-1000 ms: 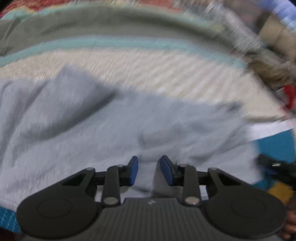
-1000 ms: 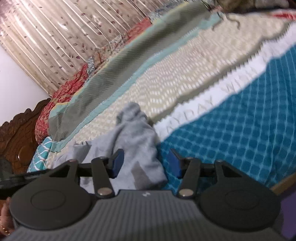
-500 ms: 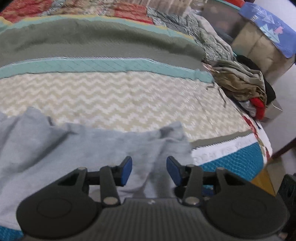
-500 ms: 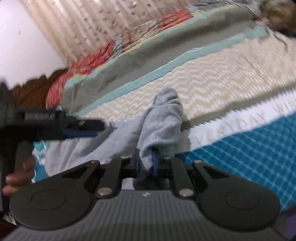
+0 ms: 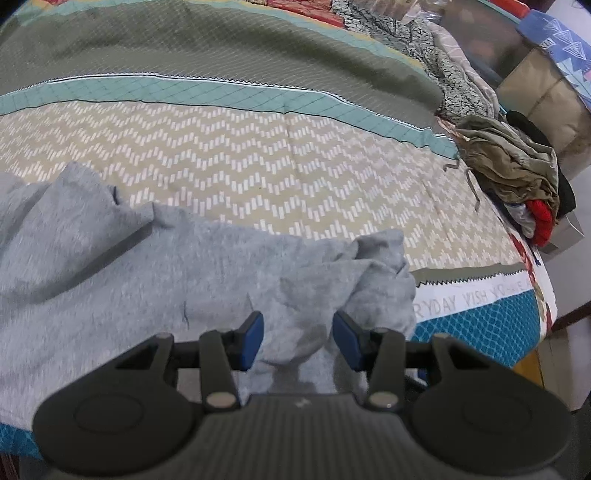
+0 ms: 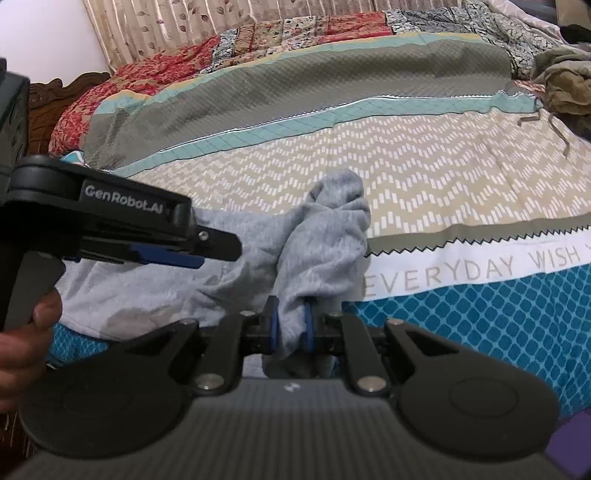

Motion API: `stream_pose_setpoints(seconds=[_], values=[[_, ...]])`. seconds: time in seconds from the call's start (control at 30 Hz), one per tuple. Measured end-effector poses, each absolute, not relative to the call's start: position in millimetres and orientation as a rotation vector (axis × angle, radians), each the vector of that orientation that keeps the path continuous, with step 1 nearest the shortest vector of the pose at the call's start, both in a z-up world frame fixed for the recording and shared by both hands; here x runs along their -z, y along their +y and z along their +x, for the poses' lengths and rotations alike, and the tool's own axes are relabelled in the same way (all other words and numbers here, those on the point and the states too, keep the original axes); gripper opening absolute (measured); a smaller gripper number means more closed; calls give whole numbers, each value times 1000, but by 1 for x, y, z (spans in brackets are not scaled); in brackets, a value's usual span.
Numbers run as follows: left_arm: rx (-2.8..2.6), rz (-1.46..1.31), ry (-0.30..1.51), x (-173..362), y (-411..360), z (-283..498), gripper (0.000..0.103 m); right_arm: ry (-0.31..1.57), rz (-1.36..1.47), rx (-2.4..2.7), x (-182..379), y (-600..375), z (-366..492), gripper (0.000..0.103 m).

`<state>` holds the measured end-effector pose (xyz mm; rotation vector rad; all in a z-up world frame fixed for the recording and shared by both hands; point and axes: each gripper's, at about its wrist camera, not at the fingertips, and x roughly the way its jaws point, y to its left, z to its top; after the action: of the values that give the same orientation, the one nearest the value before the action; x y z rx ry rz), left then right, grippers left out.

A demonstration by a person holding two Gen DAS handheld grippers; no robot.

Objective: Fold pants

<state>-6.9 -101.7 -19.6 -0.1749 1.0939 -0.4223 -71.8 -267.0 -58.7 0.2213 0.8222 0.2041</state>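
Note:
Grey pants [image 5: 147, 266] lie crumpled across the near part of the bed, one end bunched up at the right. My left gripper [image 5: 298, 339] hovers just above the cloth with its blue pads apart and pressing on nothing. In the right wrist view my right gripper [image 6: 291, 321] is shut on a fold of the bunched end of the pants [image 6: 325, 236], with grey cloth pinched between its blue pads. The left gripper [image 6: 184, 254] shows there from the side at the left, over the pants, held by a hand [image 6: 26, 332].
The bedspread [image 5: 258, 162] has beige zigzag, teal and olive bands, with a white lettered strip and blue lattice near the front. A pile of clothes [image 5: 517, 173] sits at the bed's right edge. A wooden headboard [image 6: 48, 107] and curtain [image 6: 184, 22] stand behind.
My right gripper went from open around the bunched pants end to shut on it, and rolled level. My left gripper opened wider and rose off the cloth.

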Motion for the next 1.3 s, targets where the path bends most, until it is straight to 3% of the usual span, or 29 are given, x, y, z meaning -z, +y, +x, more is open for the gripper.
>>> stream_pose_setpoints(seconds=[1.3], values=[[502, -214, 1098, 20, -101, -2, 47, 846, 137, -155, 56, -244, -70, 17]])
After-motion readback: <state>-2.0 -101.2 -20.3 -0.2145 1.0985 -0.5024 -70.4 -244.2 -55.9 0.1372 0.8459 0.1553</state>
